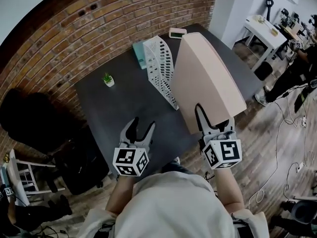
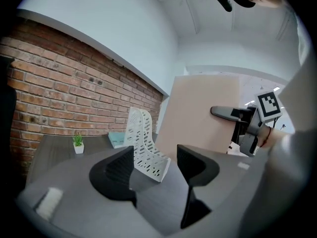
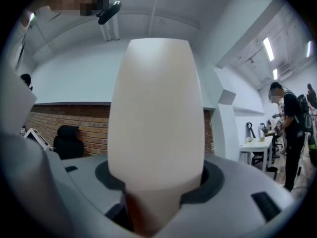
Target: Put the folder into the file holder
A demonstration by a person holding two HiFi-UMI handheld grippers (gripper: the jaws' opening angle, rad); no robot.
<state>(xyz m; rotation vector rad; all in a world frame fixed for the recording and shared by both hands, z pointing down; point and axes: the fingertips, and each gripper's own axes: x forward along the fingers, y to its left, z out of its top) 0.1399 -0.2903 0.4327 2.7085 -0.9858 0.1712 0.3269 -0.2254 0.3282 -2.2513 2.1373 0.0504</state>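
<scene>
A large pale pink folder [image 1: 208, 78] is lifted over the right half of the dark table [image 1: 114, 108], tilted. My right gripper [image 1: 208, 120] is shut on its near edge, one finger lying across the top face. In the right gripper view the folder [image 3: 156, 113] fills the gap between the jaws. The white perforated file holder [image 1: 161, 71] stands on the table just left of the folder, apart from it. My left gripper [image 1: 142, 128] is open and empty near the table's front edge. From the left gripper view the file holder [image 2: 143, 143] and folder [image 2: 203, 118] lie ahead.
A small potted plant [image 1: 108, 79] stands at the table's left. Behind the holder lie a teal box [image 1: 139, 53] and a small white device [image 1: 177, 32]. A brick wall runs behind. A black chair [image 1: 29, 118] is at left, a white desk [image 1: 262, 31] far right.
</scene>
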